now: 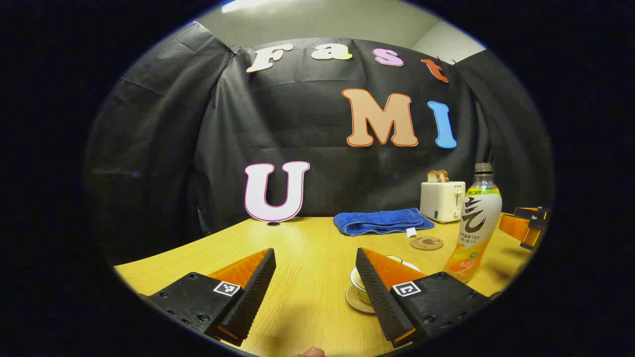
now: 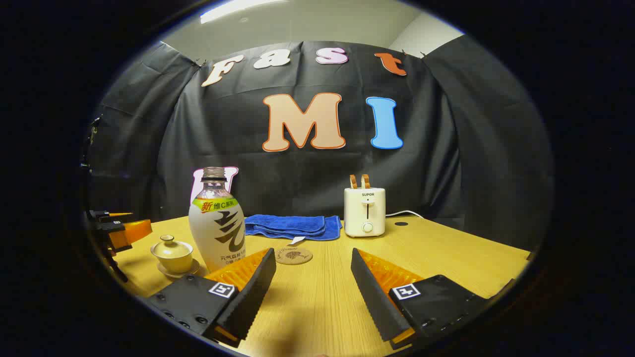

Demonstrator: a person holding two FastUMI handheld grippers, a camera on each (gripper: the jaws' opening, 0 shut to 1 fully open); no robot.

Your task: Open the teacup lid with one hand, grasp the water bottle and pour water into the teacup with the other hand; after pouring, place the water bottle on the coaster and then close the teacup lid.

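Observation:
A lidded pale teacup (image 2: 172, 254) on its saucer stands at the table's left in the right gripper view; in the left gripper view the teacup (image 1: 358, 282) sits partly behind my left gripper's right finger. The uncapped water bottle (image 2: 217, 221) stands upright right of the cup, and the bottle (image 1: 474, 223) rises at the right in the left gripper view. A round cork coaster (image 2: 293, 256) lies behind them, the coaster (image 1: 426, 243) near the towel. My left gripper (image 1: 315, 258) is open, left of the cup. My right gripper (image 2: 312, 258) is open, just right of the bottle.
A folded blue towel (image 2: 292, 225) and a white toaster (image 2: 364, 210) with bread slices stand at the back of the wooden table (image 2: 446, 258). The other gripper (image 1: 526, 228) shows at the right edge of the left gripper view, and at the left edge (image 2: 116, 230) of the right gripper view.

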